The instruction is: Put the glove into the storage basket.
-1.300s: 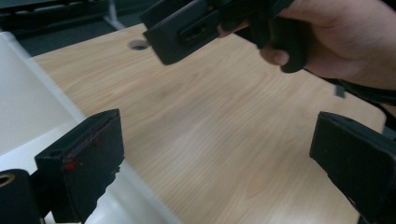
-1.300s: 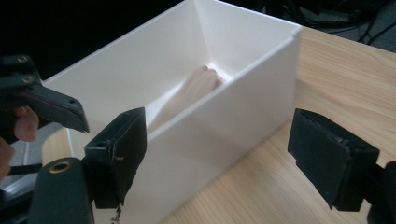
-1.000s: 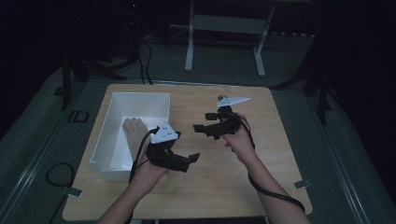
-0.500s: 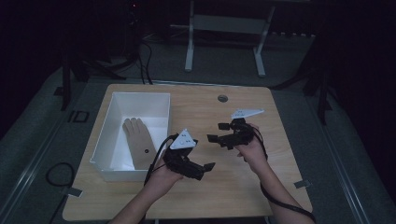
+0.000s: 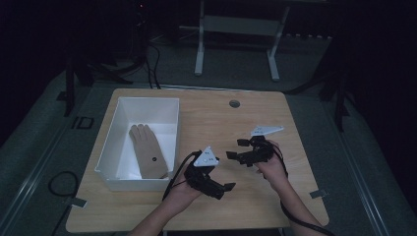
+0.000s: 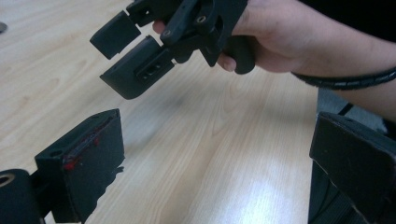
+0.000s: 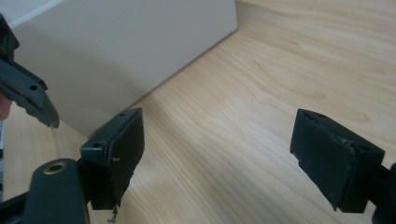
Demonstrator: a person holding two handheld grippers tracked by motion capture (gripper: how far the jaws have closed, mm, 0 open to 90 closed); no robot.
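Left gripper (image 5: 227, 188) is released, empty, over bare table (image 5: 236, 123). Right gripper (image 5: 235, 149) is likewise spread, empty. The tan glove (image 5: 147, 150) lies flat in the white bin (image 5: 147, 104), left of both; long axis runs near-to-far. Left gripper is nearer.

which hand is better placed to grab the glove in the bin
Left, probably. The left tongs sit just beside the white bin holding the tan glove; the right tongs are farther off. Both are open and empty.
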